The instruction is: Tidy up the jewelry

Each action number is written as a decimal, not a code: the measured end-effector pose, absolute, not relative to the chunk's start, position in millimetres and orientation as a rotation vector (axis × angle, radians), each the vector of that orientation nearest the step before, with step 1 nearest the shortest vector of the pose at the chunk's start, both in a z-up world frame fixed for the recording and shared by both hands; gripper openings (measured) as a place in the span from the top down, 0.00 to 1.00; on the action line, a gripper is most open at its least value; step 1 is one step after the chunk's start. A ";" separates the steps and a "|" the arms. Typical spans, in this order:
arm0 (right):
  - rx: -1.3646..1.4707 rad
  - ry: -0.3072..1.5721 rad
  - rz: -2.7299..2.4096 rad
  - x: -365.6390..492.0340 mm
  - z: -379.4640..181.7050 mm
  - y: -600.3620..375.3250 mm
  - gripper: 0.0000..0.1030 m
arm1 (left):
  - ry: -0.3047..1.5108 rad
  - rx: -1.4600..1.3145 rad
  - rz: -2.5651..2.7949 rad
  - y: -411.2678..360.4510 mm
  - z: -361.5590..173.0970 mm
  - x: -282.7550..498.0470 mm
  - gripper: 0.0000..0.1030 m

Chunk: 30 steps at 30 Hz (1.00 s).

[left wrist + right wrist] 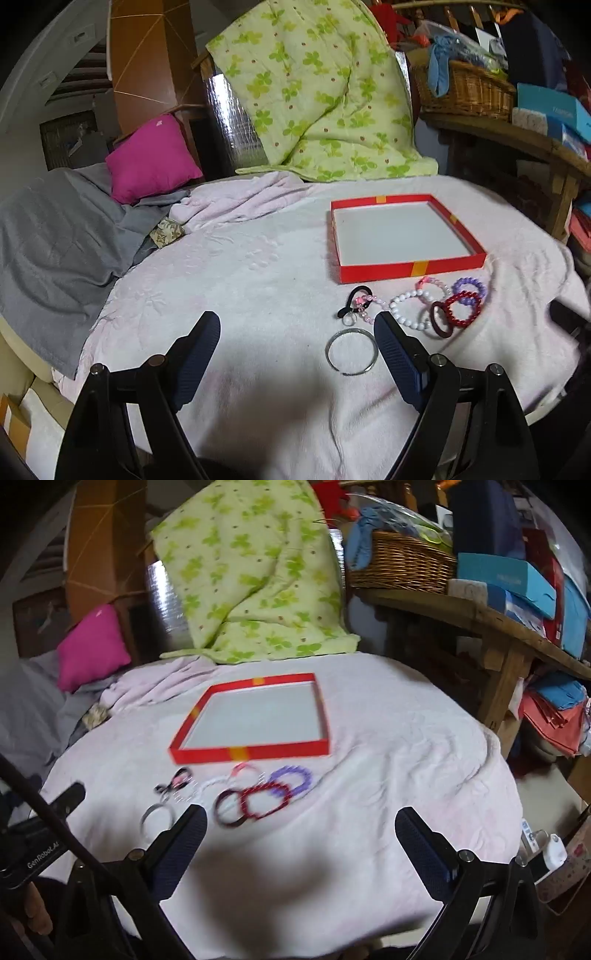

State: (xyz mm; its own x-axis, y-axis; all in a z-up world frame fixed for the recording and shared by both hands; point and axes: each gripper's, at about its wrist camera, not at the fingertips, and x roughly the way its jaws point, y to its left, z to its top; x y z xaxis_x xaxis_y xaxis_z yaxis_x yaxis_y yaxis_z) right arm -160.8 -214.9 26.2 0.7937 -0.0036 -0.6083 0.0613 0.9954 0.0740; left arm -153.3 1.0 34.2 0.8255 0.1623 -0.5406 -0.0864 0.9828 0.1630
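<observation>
We're in somebody's lived-in bedroom: a bed under a pale pink blanket [258, 266], a magenta pillow [151, 158], a clover-print quilt [317, 92], and a wooden shelf [480, 616] crammed with boxes.

Right-wrist view motion-blurred: bracelets [258, 797] smeared, beads indistinct

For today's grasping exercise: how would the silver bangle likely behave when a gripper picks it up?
The silver bangle looks like thin metal, so probably stiff and light. Its smooth, shiny rim may slip between pads. It lies flat on the soft blanket, so pushing may drag rather than roll it.
</observation>
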 end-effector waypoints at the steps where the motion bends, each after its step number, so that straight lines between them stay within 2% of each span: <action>1: 0.082 0.654 -0.027 -164.9 27.6 -206.1 0.00 | 0.576 0.127 0.143 2.8 37.7 -157.0 0.17; 10: 0.033 0.570 -0.072 -184.5 43.8 -189.7 0.00 | 0.569 0.090 0.164 12.4 50.2 -170.3 0.17; 30: 0.000 0.584 -0.095 -177.9 42.2 -188.3 0.00 | 0.596 0.104 0.137 12.7 38.7 -168.7 0.17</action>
